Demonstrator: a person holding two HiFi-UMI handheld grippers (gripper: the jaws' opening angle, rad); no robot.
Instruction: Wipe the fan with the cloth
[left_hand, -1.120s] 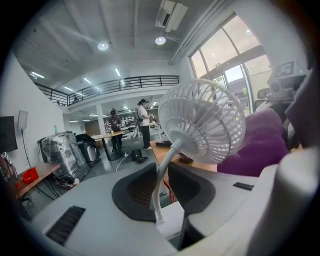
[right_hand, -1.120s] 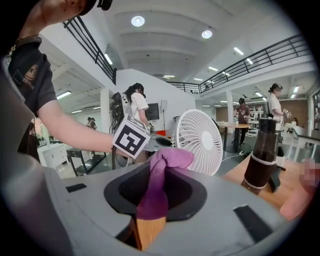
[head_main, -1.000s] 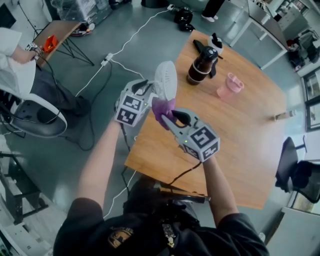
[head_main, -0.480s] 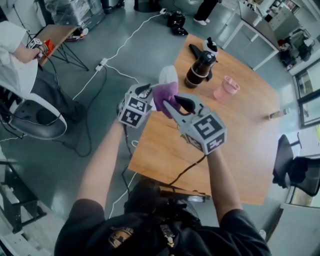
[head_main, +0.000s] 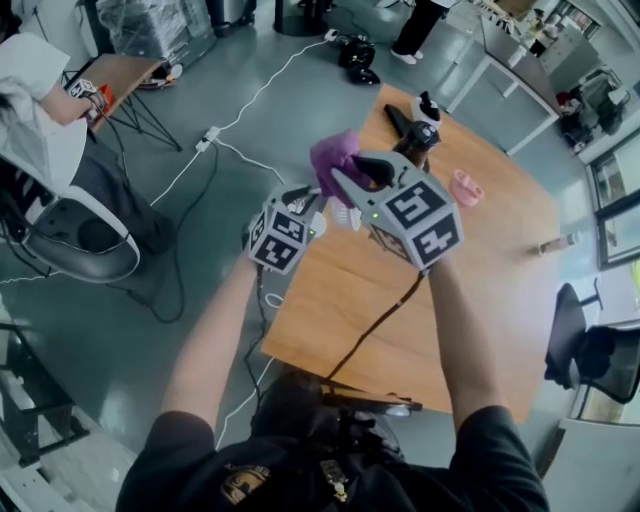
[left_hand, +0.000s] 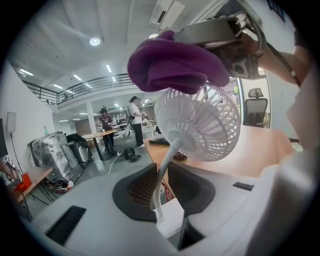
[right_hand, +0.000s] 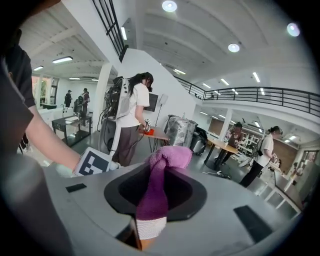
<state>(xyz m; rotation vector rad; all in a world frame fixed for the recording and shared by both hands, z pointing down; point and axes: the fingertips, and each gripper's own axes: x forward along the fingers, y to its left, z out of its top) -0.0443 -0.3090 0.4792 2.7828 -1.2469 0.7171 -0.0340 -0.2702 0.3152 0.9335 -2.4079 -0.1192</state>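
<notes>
My left gripper (head_main: 312, 207) (left_hand: 162, 184) holds a small white fan by its thin stem (left_hand: 165, 170), jaws shut on it. The fan's round grille (left_hand: 200, 125) stands up in the air in front of the left gripper view. A purple cloth (head_main: 335, 155) (left_hand: 172, 65) rests on the grille's top edge. My right gripper (head_main: 345, 178) (right_hand: 161, 172) is shut on that cloth (right_hand: 155, 190), which bunches out past its jaws. In the head view the right gripper covers most of the fan; only a white bit (head_main: 343, 215) shows.
A wooden table (head_main: 480, 290) lies under and beyond my hands, with a dark bottle (head_main: 420, 135) and a pink cup (head_main: 465, 187) at its far side. Cables cross the grey floor (head_main: 230, 110). A seated person (head_main: 35, 130) is at the left, an office chair (head_main: 590, 350) at the right.
The right gripper has risen with the cloth from the lower side of the grille to its top edge, and now hides the fan in the head view. The left gripper has stayed put.
</notes>
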